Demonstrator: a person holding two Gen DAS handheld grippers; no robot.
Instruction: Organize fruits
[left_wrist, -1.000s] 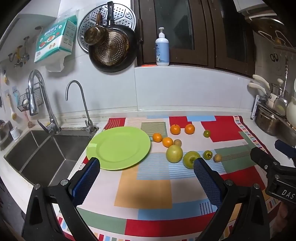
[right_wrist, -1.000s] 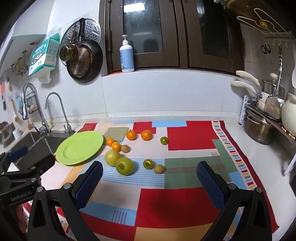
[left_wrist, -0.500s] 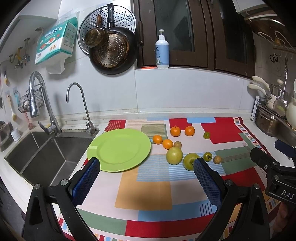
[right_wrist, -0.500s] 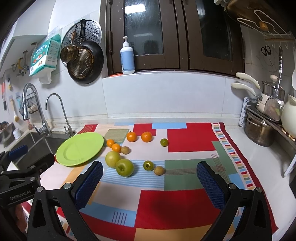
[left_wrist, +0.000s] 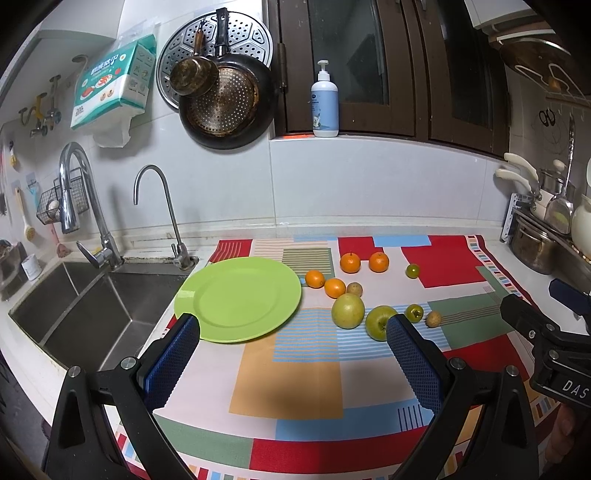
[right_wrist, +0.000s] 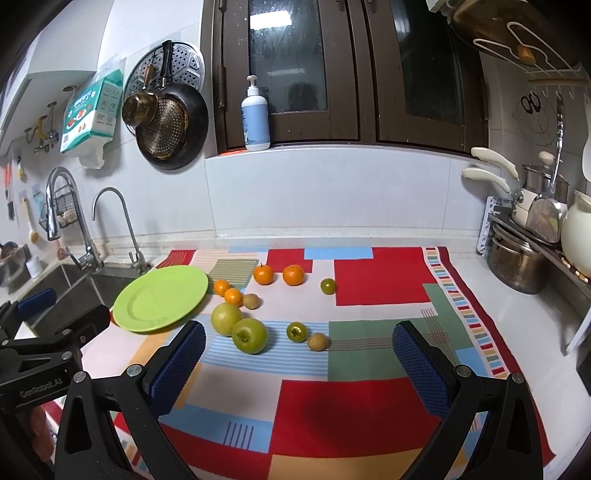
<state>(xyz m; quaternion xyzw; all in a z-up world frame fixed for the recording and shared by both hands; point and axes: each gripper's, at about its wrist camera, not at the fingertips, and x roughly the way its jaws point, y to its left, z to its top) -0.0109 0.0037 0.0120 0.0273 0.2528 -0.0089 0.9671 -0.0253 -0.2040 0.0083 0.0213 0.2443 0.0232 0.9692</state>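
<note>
While both grippers hang above the patchwork cloth (right_wrist: 380, 280) on the table, nothing is gripped: the left gripper (left_wrist: 291, 363) and right gripper (right_wrist: 297, 365) each hold their jaws spread wide and bare. Ahead lies the fruit, all loose on the cloth and none on the green plate (left_wrist: 240, 297) by the sink (left_wrist: 85, 306). 4 oranges (right_wrist: 263, 275) sit nearest the plate, 2 big green fruits (right_wrist: 249, 335) touch just in front, and 2 small green ones (right_wrist: 296, 331) and 2 brown ones (right_wrist: 318, 341) are scattered around. A sound start would likely be the left gripper taking an orange beside the plate, closing across its widest part, gently, and lifting straight up so neighbours do not roll.
</note>
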